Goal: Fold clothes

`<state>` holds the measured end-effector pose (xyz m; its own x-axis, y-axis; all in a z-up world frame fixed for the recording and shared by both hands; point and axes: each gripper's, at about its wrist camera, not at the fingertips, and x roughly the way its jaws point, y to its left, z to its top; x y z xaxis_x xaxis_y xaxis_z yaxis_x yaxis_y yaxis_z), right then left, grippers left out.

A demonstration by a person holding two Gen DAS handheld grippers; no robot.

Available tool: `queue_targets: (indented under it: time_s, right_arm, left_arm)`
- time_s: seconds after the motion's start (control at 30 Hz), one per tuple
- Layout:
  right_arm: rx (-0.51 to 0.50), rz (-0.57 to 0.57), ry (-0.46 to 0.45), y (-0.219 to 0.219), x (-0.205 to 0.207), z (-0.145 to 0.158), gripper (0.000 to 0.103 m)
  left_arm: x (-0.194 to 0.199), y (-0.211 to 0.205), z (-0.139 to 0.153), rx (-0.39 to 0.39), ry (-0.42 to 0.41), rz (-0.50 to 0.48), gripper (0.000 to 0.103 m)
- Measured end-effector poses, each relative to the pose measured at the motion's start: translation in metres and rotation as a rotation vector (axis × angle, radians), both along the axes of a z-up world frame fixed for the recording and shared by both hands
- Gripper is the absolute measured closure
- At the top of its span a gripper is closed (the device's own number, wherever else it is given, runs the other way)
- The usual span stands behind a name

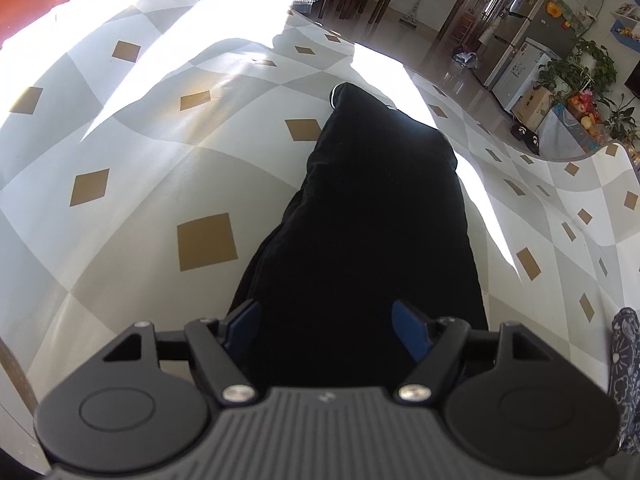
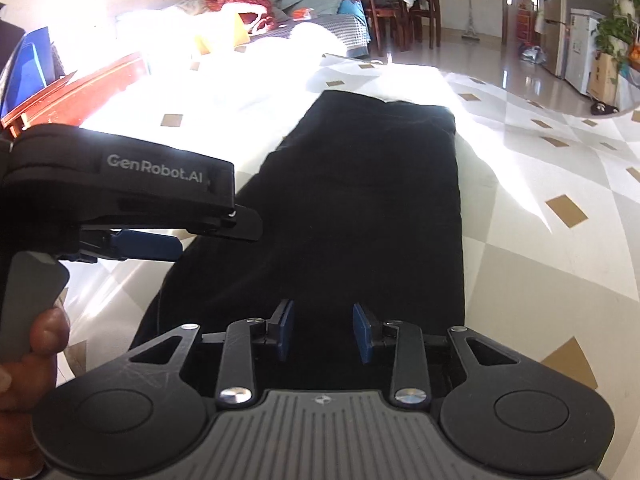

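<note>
My left gripper (image 1: 326,330) and right gripper (image 2: 323,332) hang unclenched over the near end of the long black folded garment (image 2: 360,208), apparently clear of it, flat on the checked tablecloth (image 1: 120,160).

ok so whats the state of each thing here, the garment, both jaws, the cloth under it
black garment: folded into a long strip, lying flat
left gripper: jaws open, over the garment's near end, not pinching it
right gripper: jaws open, nothing pinched
checked cloth: spread flat under the garment
</note>
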<state>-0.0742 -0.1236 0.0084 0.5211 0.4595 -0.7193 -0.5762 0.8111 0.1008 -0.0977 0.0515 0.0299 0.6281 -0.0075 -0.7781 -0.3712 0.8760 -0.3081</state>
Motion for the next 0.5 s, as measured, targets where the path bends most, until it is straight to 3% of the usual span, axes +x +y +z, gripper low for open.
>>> queue_targets:
  time_s: [0.2, 0.33, 0.5]
  right_arm:
    - [-0.034, 0.032, -0.013, -0.002, -0.008, -0.004, 0.060]
    - [-0.047, 0.035, -0.012, -0.001, -0.010, -0.008, 0.056]
    - [-0.063, 0.039, -0.014, 0.001, -0.011, -0.009, 0.054]
  left_arm:
    - [0.005, -0.008, -0.013, 0.022, 0.057, -0.014, 0.024]
    - [0.005, -0.013, -0.015, 0.043, 0.071, -0.040, 0.007]
    - [0.005, -0.016, -0.018, 0.040, 0.080, -0.050, 0.000]
